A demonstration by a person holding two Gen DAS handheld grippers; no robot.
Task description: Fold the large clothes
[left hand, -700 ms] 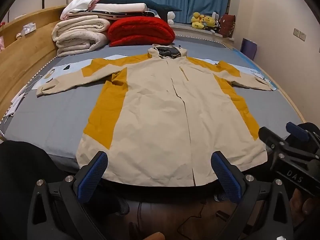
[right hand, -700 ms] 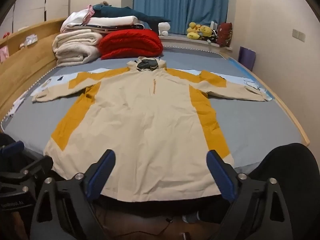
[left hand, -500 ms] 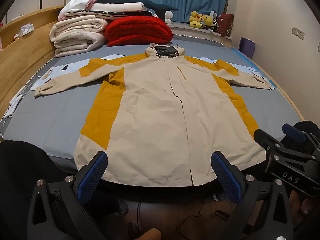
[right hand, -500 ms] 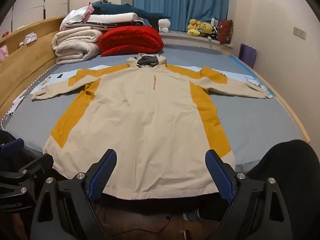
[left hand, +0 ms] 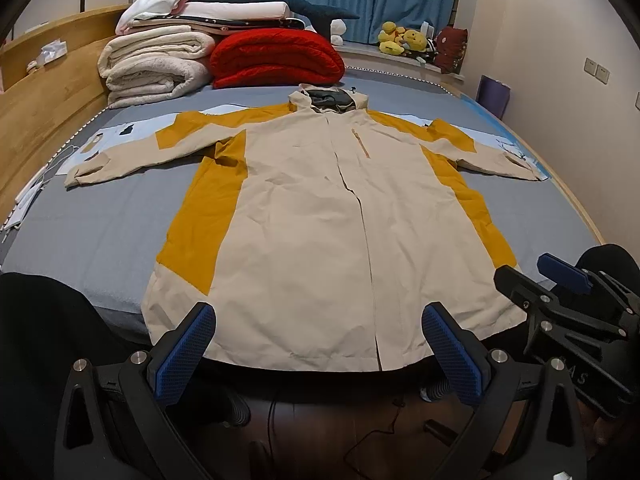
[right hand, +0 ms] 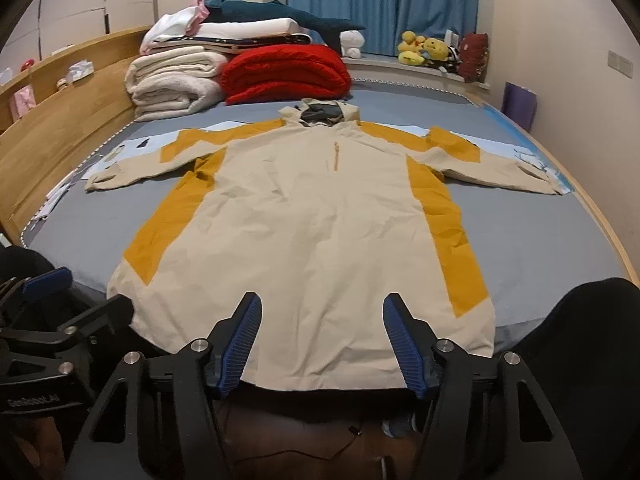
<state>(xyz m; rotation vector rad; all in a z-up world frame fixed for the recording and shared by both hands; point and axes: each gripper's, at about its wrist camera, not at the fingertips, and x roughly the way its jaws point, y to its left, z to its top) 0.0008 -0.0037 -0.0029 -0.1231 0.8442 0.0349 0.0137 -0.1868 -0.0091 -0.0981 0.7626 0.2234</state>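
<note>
A large beige and mustard hooded jacket (left hand: 320, 220) lies flat and face up on the grey bed (left hand: 80, 240), sleeves spread to both sides, hem at the near edge. It also shows in the right wrist view (right hand: 316, 232). My left gripper (left hand: 318, 316) is open and empty, just short of the hem near its middle. My right gripper (right hand: 322, 312) is open and empty, its blue pads narrower apart, above the hem. The right gripper also shows in the left wrist view (left hand: 560, 292), and the left gripper in the right wrist view (right hand: 48, 300).
Folded white blankets (left hand: 156, 68) and a red quilt (left hand: 276, 58) are stacked at the head of the bed. A wooden side board (left hand: 44, 92) runs along the left. Plush toys (left hand: 400, 38) sit on the window ledge. Dark floor with cables (left hand: 320, 420) lies below the bed edge.
Both grippers have moved slightly forward toward the jacket's hem. The right gripper's jaws have narrowed somewhat. The jacket has not moved.
</note>
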